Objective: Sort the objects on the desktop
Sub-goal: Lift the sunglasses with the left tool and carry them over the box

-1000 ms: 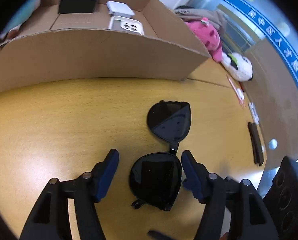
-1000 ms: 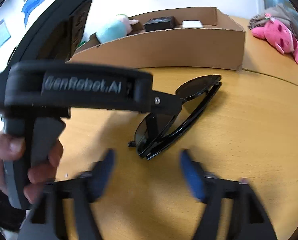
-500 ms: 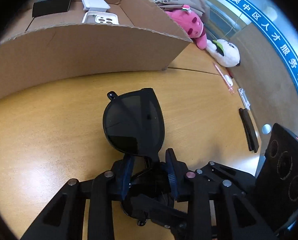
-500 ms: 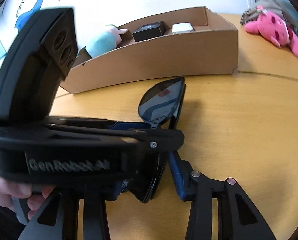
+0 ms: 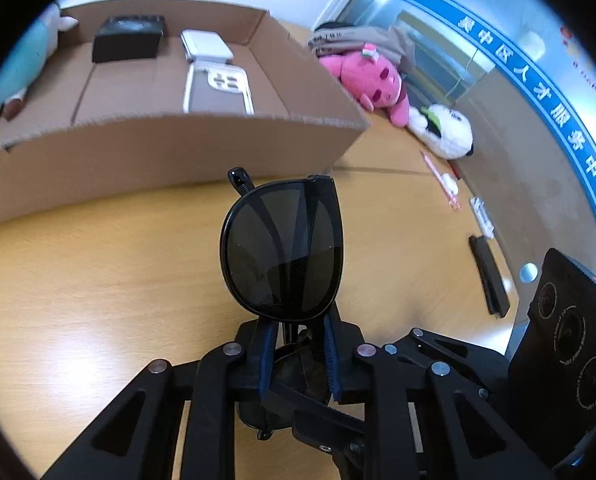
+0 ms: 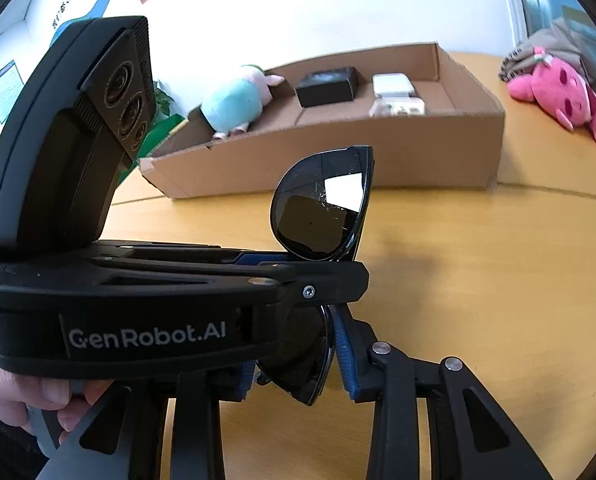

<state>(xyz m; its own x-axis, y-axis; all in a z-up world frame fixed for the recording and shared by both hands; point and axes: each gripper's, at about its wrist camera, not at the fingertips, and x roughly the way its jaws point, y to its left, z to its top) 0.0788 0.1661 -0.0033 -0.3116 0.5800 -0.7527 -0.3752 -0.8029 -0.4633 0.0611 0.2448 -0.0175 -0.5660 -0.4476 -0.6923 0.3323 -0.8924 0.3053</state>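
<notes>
A pair of black sunglasses [image 5: 281, 248] is held up off the wooden table [image 5: 77, 280], one lens standing upright in front of the cardboard box [image 5: 177, 148]. My left gripper [image 5: 298, 344] has its jaws closing, and its blue pads press on the frame just below that lens. In the right wrist view the sunglasses [image 6: 318, 208] rise above the left gripper's arm, and my right gripper [image 6: 293, 356] has its jaws closing on the lower lens from the other side. A hand [image 6: 17, 392] holds the left gripper's handle.
The box holds a black case [image 5: 127, 38], a white case [image 5: 205, 44], a phone case [image 5: 217, 88] and a teal plush [image 5: 17, 64]. A pink plush [image 5: 370, 80], a white plush [image 5: 442, 132], pens [image 5: 438, 172] and a black bar [image 5: 490, 276] lie to the right.
Both grippers went from open around the sunglasses lying flat to closed on them. The sunglasses have come up off the table and one lens now stands upright.
</notes>
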